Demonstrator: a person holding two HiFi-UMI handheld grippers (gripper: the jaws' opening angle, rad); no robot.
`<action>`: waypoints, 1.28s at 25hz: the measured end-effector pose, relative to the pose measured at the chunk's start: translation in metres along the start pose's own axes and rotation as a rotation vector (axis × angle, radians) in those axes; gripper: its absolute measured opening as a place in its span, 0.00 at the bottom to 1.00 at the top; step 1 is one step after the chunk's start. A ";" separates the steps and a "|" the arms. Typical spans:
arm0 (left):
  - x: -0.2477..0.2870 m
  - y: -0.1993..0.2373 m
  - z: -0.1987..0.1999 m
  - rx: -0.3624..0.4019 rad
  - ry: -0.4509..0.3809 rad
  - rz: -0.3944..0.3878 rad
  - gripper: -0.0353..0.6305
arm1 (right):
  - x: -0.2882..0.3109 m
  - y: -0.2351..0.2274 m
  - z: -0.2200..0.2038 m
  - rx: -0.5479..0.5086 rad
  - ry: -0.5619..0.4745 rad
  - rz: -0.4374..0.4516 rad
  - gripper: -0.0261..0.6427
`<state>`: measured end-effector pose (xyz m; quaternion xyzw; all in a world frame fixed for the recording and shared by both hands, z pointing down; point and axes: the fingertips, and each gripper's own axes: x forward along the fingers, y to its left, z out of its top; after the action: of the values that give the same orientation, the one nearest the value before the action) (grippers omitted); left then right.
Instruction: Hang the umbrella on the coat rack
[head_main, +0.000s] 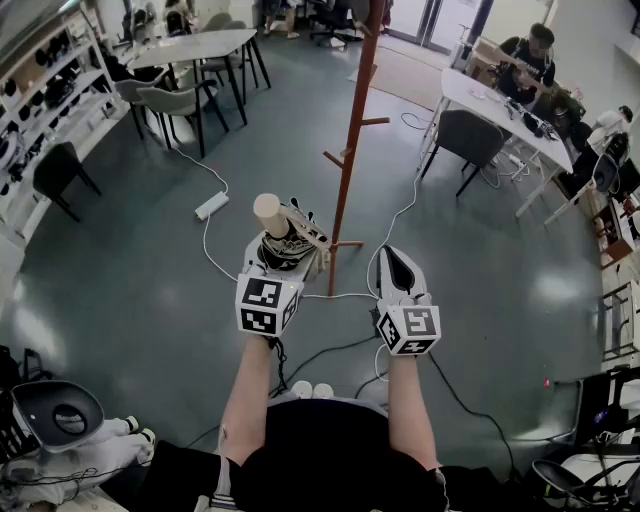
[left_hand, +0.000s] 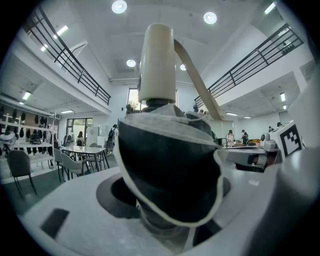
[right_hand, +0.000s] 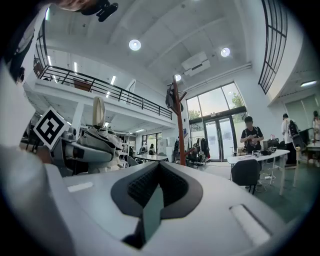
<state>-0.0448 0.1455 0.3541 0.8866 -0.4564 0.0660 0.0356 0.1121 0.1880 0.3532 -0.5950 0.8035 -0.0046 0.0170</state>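
We read no words, brands or numbers anywhere; only black-and-white square markers (head_main: 262, 294) show, on the left cube (head_main: 266, 304) and the right cube (head_main: 408, 329).

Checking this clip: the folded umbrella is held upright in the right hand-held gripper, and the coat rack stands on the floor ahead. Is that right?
Not quite. The left gripper view shows the umbrella held upright in the left hand-held gripper, not the right; the right hand-held gripper holds nothing. The coat rack does stand on the floor ahead.

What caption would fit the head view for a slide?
Left gripper holds a folded umbrella upright; the shut, empty right gripper is beside it, facing the coat rack.
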 end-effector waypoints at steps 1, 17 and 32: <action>-0.001 0.000 0.000 -0.001 0.002 -0.001 0.51 | 0.000 0.001 0.000 0.001 0.001 -0.001 0.05; -0.001 0.009 -0.008 -0.016 0.020 0.004 0.51 | 0.002 0.004 -0.009 0.000 0.028 -0.007 0.05; -0.013 0.000 -0.040 -0.033 0.061 0.095 0.51 | -0.012 -0.009 -0.038 0.059 0.026 0.069 0.05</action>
<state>-0.0555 0.1614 0.3916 0.8607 -0.4978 0.0872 0.0611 0.1232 0.1968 0.3915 -0.5661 0.8232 -0.0355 0.0245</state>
